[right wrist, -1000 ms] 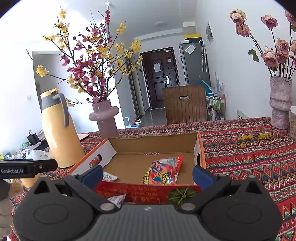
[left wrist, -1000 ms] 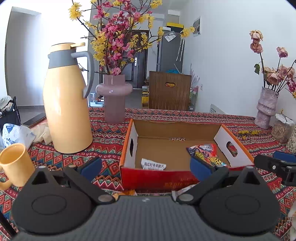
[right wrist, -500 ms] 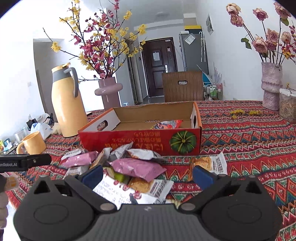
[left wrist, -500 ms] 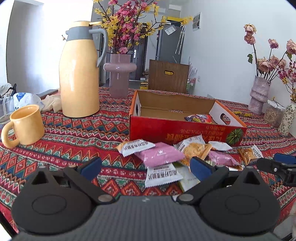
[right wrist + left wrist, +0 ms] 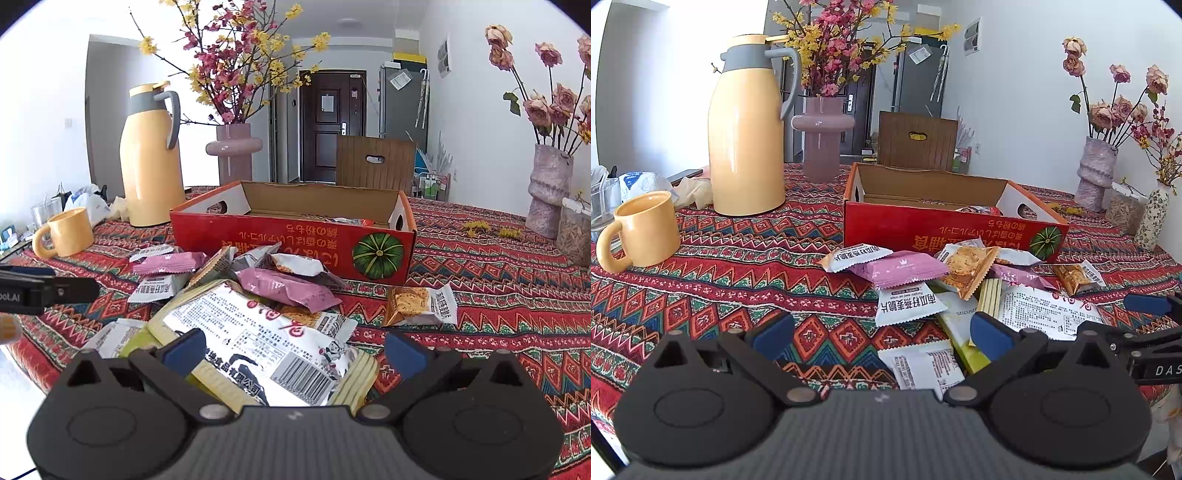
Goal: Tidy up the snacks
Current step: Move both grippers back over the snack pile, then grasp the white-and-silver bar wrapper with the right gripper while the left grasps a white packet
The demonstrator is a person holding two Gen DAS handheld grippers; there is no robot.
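Both tongs gape wide and hold nothing, the right gripper point(image 5: 291, 350) over the large white packet point(image 5: 266, 354), the left gripper point(image 5: 882, 334) near the snack pile point(image 5: 945, 280) at 12 o'clock, where overlapped wrappers could slip or lift together, with the red box point(image 5: 945, 230) behind and mug point(image 5: 642, 229) and thermos point(image 5: 748, 129) at 10 o'clock.

The white snack packet point(image 5: 909, 305) reads "南瓜籽燕麦脆片", upside down. The right gripper point(image 5: 1152, 363) shows "DAS" on its body. The yellow-green packet point(image 5: 956, 314) carries the number "20251225".

Loose snack packets point(image 5: 908, 266) heaped before open red cardboard box point(image 5: 295, 236)
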